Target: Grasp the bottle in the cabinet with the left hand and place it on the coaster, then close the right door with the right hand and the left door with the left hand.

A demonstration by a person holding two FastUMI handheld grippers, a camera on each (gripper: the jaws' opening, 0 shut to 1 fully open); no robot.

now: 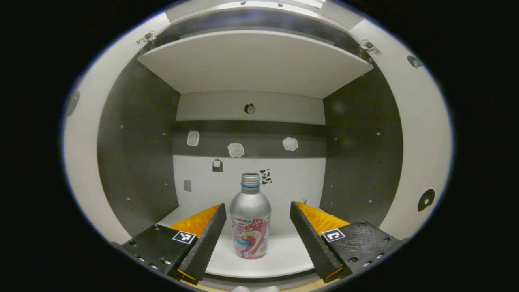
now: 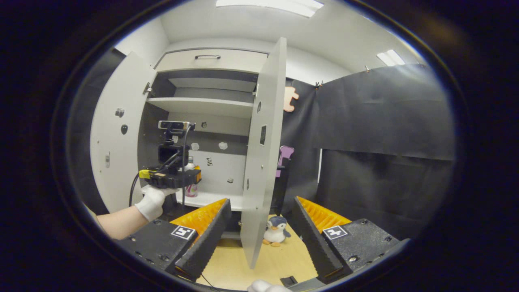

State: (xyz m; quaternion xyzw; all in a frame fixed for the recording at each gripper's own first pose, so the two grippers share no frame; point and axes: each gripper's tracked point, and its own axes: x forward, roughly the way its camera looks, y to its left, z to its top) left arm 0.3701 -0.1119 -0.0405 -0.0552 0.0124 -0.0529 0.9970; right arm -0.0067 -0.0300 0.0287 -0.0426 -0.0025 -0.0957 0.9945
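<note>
The left gripper (image 1: 256, 227) was lined up dead on the bottle (image 1: 250, 221), fingers spread wide and released, one ribbed finger (image 1: 204, 239) either side and neither touching it. The bottle stood upright on the cabinet's lower shelf (image 1: 284, 255), well inside, in front of the back wall. By the look of it, the first step was in hand: the reach for the grasp. The next move would call for pushing forward until the fingers flanked the body, then squeezing below the shoulder. It was a smooth, rounded metallic bottle with a threaded cap and a glossy printed sleeve, so it could slip. The shelf looked matt and flat, the side walls dark with small peg holes.

The right gripper (image 2: 259, 231) hung back, fingers apart and empty, facing the edge of the open right door (image 2: 261, 154), a plain flat panel. A toy penguin (image 2: 275, 231) sat on the wooden bench (image 2: 292, 255) below.
</note>
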